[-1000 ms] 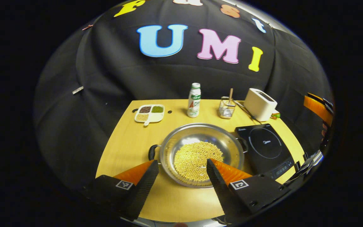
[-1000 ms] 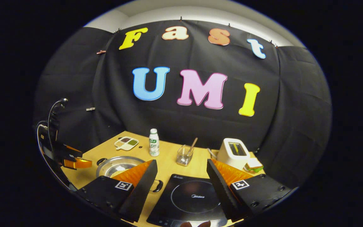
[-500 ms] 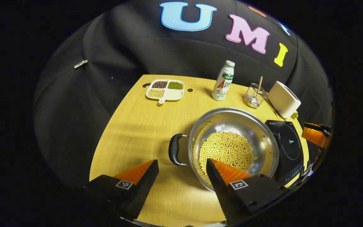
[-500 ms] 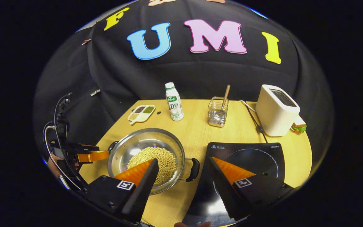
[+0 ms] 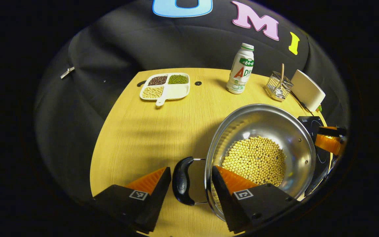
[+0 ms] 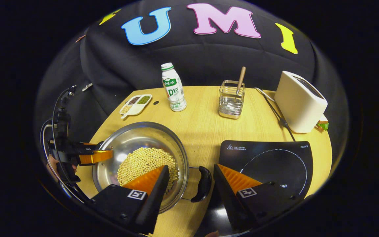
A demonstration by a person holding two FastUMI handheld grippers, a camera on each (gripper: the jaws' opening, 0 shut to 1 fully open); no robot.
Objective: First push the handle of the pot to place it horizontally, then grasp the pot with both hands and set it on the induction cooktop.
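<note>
— What sits around the pot [image 6: 140,158]?
— A bottle [image 6: 173,88], wire basket [image 6: 231,100], toaster [image 6: 299,102] and divided dish [image 5: 165,86] stand far back on the wooden surface [image 5: 143,131].
— And the pot?
— Shiny steel, holding yellow beans [image 5: 255,161], left of the flat black cooktop [image 6: 268,161].
— The jaws?
— Left gripper [image 5: 189,182] and right gripper [image 6: 191,181] both gape, each straddling a black handle.

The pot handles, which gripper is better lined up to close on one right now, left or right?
Neither leads by much. The left gripper is open with the pot's left handle between its fingers; the right gripper is open around the right handle. Both look ready to close together.
</note>
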